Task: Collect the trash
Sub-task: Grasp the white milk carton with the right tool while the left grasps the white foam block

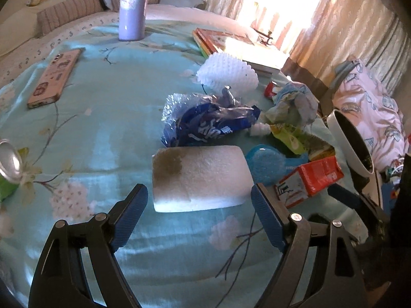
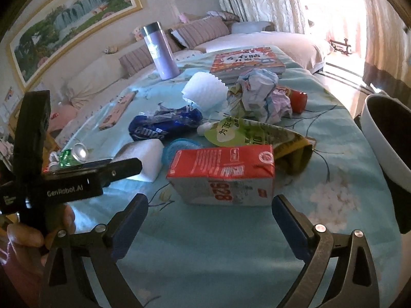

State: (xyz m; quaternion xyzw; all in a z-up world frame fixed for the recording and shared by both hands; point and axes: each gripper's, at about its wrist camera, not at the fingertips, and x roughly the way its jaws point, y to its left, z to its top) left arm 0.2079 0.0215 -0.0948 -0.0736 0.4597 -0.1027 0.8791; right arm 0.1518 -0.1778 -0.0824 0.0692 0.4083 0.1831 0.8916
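Trash lies scattered on a turquoise flowered bedspread (image 1: pixel 102 133). My left gripper (image 1: pixel 199 195) is open, its blue pads on either side of the near end of a white foam block (image 1: pixel 197 177) without touching it. Behind the block lie a blue crumpled wrapper (image 1: pixel 205 125), a white foam net (image 1: pixel 226 73), crumpled paper (image 1: pixel 292 102) and a green pouch (image 1: pixel 290 136). My right gripper (image 2: pixel 210 202) is open just in front of a red and white drink carton (image 2: pixel 223 172) lying on its side, not touching it. A white bin (image 2: pixel 380 133) stands at the right edge.
A purple bottle (image 1: pixel 132 7), a phone (image 1: pixel 55 77) and books (image 1: pixel 231 43) lie farther back. A green can (image 2: pixel 74 154) lies at the left, a blue round brush (image 1: pixel 267 164) beside the block. A person's hand (image 2: pixel 23 236) holds the left tool's handle.
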